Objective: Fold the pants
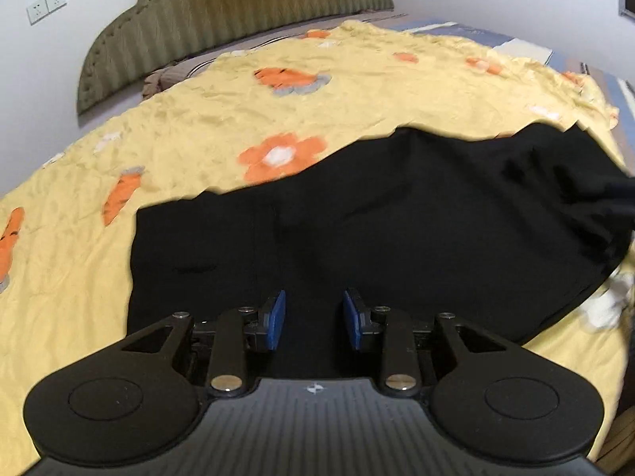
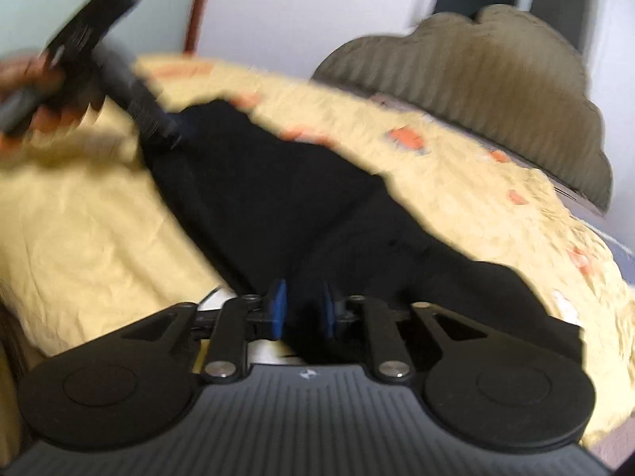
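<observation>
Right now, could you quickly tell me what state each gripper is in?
Left gripper: open, over the black pants, holding nothing.
Right gripper: jaws partly closed with pants fabric between them; firm grip cannot be told.

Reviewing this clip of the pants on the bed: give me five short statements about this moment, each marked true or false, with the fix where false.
1. The pants are black. True.
2. They lie on a plain white sheet. False: the bedspread is yellow with orange flowers.
3. The left tongs are open, with pants fabric below the gap. True.
4. The right tongs hover over bare bedspread. False: dark pants fabric sits between their blue pads; the blur hides whether they grip it.
5. The bed has a bare wooden headboard. False: the headboard is padded, olive and ribbed.
</observation>
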The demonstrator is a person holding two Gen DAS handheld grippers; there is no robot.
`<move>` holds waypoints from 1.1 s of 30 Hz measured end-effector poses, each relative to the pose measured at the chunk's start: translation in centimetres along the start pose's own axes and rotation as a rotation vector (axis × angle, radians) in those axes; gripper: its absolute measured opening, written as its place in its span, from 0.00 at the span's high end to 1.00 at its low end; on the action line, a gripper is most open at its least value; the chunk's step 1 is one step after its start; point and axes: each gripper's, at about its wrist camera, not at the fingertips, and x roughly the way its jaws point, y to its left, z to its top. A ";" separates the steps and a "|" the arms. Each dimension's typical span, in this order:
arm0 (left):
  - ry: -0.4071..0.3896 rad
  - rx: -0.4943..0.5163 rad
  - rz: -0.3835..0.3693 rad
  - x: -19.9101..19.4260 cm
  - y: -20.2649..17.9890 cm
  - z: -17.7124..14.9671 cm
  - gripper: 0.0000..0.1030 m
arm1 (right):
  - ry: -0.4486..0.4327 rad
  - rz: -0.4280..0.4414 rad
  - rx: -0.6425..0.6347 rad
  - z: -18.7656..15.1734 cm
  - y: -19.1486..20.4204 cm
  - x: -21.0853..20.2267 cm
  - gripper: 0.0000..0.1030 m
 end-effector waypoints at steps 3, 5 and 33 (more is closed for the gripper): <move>-0.049 0.007 -0.107 -0.6 -2.4 2.1 0.68 | -0.011 -0.118 0.057 -0.3 -3.7 -1.0 0.75; -0.071 0.021 -0.168 -0.1 -4.3 3.5 0.55 | 0.036 -0.145 0.083 -0.9 -5.8 -0.8 0.73; -0.080 0.268 -0.059 10.4 -20.1 10.4 0.31 | 0.131 0.065 0.028 -3.4 -7.8 -1.0 0.95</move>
